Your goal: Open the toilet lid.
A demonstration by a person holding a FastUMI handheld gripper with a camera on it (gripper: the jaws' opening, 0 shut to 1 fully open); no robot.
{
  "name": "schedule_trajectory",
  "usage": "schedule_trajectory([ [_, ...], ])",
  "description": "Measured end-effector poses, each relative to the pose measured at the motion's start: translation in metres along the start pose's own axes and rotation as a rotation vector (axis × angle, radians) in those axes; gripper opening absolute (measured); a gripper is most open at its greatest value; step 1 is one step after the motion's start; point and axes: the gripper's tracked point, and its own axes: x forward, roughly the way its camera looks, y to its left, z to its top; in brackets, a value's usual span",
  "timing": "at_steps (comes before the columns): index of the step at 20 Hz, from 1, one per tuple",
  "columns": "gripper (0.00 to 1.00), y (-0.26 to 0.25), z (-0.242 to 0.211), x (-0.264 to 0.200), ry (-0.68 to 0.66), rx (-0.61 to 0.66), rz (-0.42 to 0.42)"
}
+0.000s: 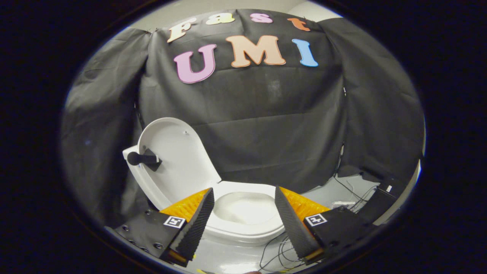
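Black booth cloth (pixel 266 114) backs the toilet (pixel 243 213); lid (pixel 175 160) raised (knob attached), tool (pixel 243 198) spread, empty.

Your gripper (pixel 244 198) is held with its two fingers spread wide apart, gripping nothing. The left finger (pixel 196 222) and right finger (pixel 291 224) rise from the near side and angle slightly inward toward their tips, each ribbed inner face turned to the open gap between them.
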Motion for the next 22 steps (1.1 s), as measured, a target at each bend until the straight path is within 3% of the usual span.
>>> schedule_trajectory([
  [6, 0.98, -0.007, 0.017, -0.016, -0.083, -0.046, -0.005],
  [22, 0.97, -0.036, 0.021, -0.019, -0.115, 0.038, -0.042],
])
